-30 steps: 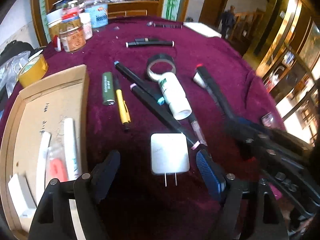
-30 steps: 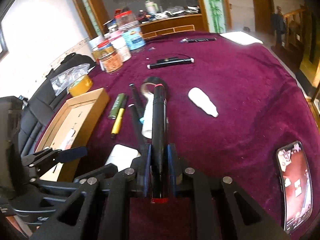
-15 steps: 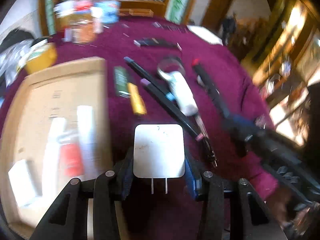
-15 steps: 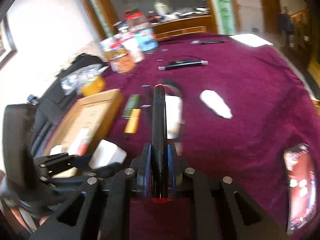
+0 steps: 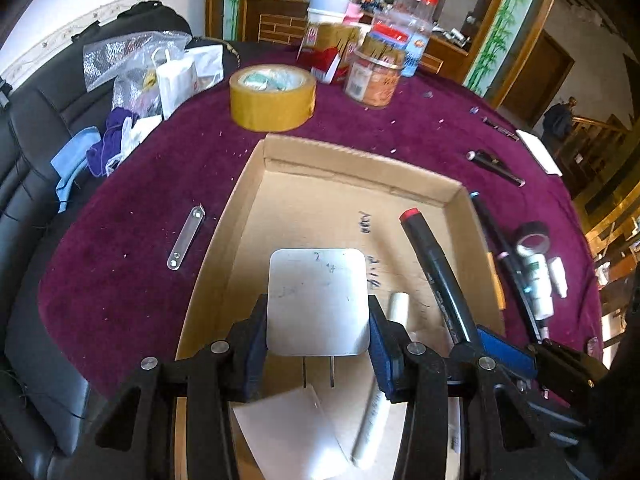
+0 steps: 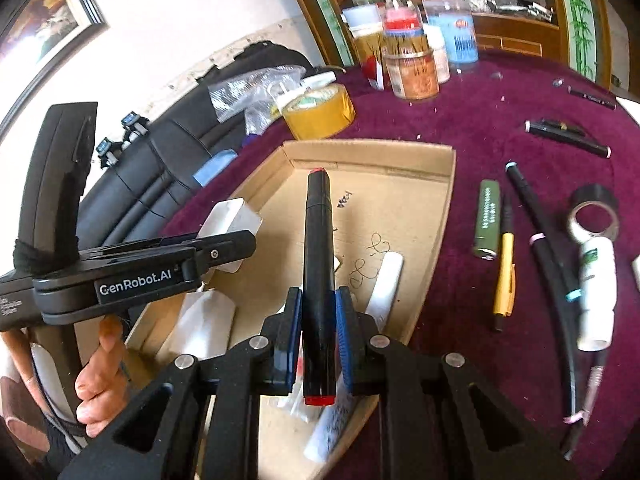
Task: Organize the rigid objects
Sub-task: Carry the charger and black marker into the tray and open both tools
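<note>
Surface: purple cloth-covered surface, crowded at 12 o'clock with jars and a yellow tape roll; a small metal strip lies at about 9 o'clock of the box.
Box: shallow cardboard box sits at the left of the surface and serves as the collecting place; a white tube and other pale items already lie on its floor.
Left tool: left tool is pinching the white charger by its two side faces, pads pressed flat on them, prongs pointing back toward the handle. Gripping the flat sides keeps the block from twisting. It hangs over the box floor, near the 6 o'clock end.
Right tool: right tool is pressed together on the black marker, which runs lengthwise along the fingers with one red end by the handle and the other pointing to 12 o'clock. Held along its length, the marker should lie down flat when freed. It is above the box interior, just to the 3 o'clock side of the charger.
Hand: a hand grips the left handle.
Remaining items: green cylinder, yellow pen, long black pens, black tape roll and white bottle lie on the cloth at 3 o'clock of the box, still to be gathered.
Step, as I judge it: both items are over the box, ready for release.
</note>
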`<state>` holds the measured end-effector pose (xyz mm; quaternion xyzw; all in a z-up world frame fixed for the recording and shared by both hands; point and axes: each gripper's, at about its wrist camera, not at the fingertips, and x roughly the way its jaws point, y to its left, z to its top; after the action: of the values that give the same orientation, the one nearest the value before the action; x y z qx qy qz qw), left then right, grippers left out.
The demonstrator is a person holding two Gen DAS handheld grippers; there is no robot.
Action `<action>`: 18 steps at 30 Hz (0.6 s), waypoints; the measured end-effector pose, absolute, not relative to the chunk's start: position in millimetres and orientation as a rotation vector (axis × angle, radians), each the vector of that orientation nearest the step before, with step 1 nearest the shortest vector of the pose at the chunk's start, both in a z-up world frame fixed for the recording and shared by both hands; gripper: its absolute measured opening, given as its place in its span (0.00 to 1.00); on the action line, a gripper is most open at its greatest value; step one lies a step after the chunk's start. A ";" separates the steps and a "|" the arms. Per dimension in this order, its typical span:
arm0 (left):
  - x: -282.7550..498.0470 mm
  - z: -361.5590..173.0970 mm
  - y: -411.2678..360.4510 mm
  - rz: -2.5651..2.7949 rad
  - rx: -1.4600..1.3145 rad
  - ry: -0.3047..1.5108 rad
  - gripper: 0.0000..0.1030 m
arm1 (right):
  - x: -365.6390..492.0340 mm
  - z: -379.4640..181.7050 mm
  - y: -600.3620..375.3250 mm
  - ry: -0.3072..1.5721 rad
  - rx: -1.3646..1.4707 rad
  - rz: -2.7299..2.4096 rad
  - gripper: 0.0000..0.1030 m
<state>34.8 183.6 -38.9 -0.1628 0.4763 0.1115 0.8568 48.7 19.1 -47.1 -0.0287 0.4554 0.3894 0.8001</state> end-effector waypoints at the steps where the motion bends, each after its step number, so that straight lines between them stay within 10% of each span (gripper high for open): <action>1: 37.3 -41.2 183.1 0.235 -0.331 1.011 0.46 | 49.4 -49.4 18.9 0.980 -0.070 0.830 0.16; 9: 58.4 -57.6 165.7 0.238 -0.216 1.095 0.46 | 56.6 -62.7 22.9 0.994 -0.104 0.805 0.17; 18: 48.8 -41.4 159.8 0.266 -0.187 1.020 0.67 | 38.5 -43.3 7.0 0.923 -0.064 0.914 0.60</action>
<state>48.8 159.8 -41.4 -0.0892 0.4859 0.1267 0.8601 38.5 7.0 -43.3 -0.0298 0.4295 0.4253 0.7961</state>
